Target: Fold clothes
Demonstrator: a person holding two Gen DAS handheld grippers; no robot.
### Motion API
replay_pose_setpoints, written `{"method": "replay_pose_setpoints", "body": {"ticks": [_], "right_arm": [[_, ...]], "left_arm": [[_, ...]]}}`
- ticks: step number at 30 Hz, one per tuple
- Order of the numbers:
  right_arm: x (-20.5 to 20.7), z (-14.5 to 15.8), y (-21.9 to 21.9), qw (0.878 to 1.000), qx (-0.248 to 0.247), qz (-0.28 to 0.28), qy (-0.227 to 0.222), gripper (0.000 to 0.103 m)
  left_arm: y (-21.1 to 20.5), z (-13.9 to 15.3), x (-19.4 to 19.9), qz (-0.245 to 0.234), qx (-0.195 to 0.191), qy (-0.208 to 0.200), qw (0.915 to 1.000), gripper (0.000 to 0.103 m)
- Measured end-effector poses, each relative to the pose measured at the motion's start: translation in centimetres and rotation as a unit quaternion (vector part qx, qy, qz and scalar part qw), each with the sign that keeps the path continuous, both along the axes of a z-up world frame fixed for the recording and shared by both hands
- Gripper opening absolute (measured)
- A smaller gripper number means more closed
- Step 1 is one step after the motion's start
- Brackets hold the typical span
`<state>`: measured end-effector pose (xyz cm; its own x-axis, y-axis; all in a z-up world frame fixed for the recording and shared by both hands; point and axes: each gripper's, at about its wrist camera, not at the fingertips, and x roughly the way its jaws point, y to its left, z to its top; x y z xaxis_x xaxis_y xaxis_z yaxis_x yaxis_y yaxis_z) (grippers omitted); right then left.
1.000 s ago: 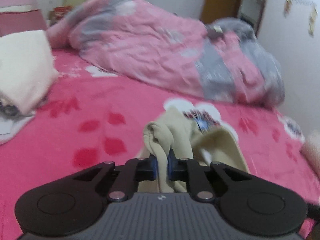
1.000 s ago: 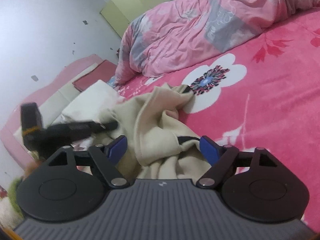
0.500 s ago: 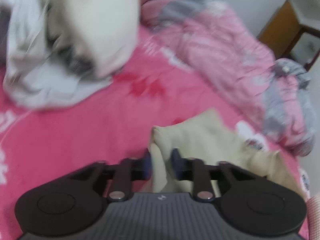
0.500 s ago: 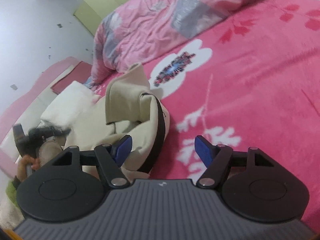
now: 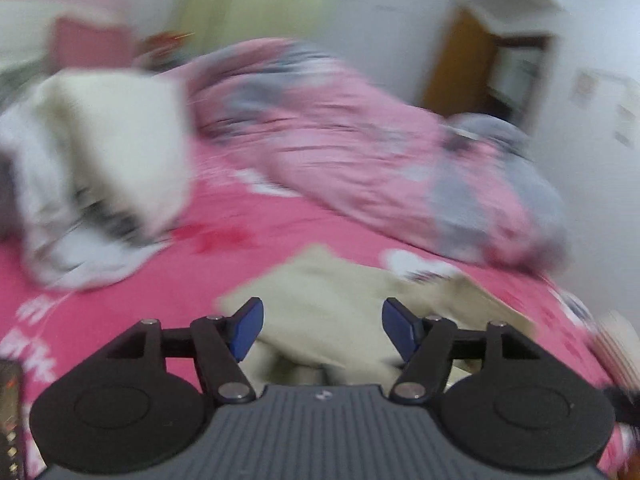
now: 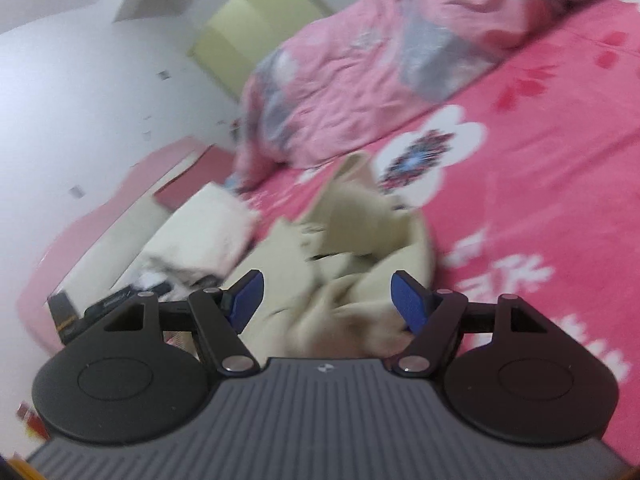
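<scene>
A beige garment (image 5: 340, 304) lies crumpled on the pink bedspread (image 5: 168, 280). My left gripper (image 5: 322, 330) hovers just over its near edge, jaws opening, the blue pads clear of the cloth. In the right wrist view the same beige garment (image 6: 352, 248) is bunched up in folds. My right gripper (image 6: 327, 300) stands open above that heap, with cloth lying between the pads but not pinched. The other gripper's black body (image 6: 100, 304) shows at the left of the right wrist view.
A pile of white and cream clothes (image 5: 100, 168) sits at the left on the bed. A rumpled pink and grey duvet (image 5: 380, 152) fills the back. Beyond are a pink headboard (image 6: 100, 216), pale green wardrobe doors (image 6: 248, 28) and a brown door (image 5: 460, 64).
My left gripper has let go of the beige fold it pinched and its jaws have spread wide; the view swung across the bed. The garment has dropped into a heap. The right gripper stayed open.
</scene>
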<state>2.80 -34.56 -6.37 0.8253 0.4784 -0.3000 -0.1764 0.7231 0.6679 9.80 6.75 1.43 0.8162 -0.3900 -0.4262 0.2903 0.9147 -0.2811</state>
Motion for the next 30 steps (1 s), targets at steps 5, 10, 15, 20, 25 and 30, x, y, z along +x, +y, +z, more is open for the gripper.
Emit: {"method": "replay_pose_setpoints", "body": {"ticks": [5,10,15,20,25,30], "right_arm": [[-1.7,0.5,2.1,1.0,-0.014,0.015,-0.02,0.07],[-3.3,-1.1,0.8,1.0,0.022,-0.013,-0.009,0.064],[-3.9,-2.6,-0.6,0.998,0.05,-0.028,0.006,0.061],[-4.0,-3.3,-1.0,0.998,0.062,-0.031,0.001,0.06],[-4.0,-4.6,-1.6,0.996,0.083,-0.034,0.007,0.06],[-3.9,-5.7,-1.9,0.995,0.096,-0.034,0.019,0.06]], "left_arm": [[-6.2,0.3,-4.2,-0.163,0.003,-0.016,0.9865,0.078],[-14.1,-2.2,-7.6,-0.24,0.116,-0.028,0.9634,0.078],[-19.1,-5.4,-8.8,-0.258,0.215,-0.02,0.9416,0.078],[-20.8,-6.5,-8.4,-0.222,0.256,-0.009,0.9408,0.068],[-18.3,-4.7,-7.6,-0.2,0.181,0.019,0.9627,0.048],[-15.8,-3.9,-6.6,-0.211,0.11,0.049,0.97,0.046]]}}
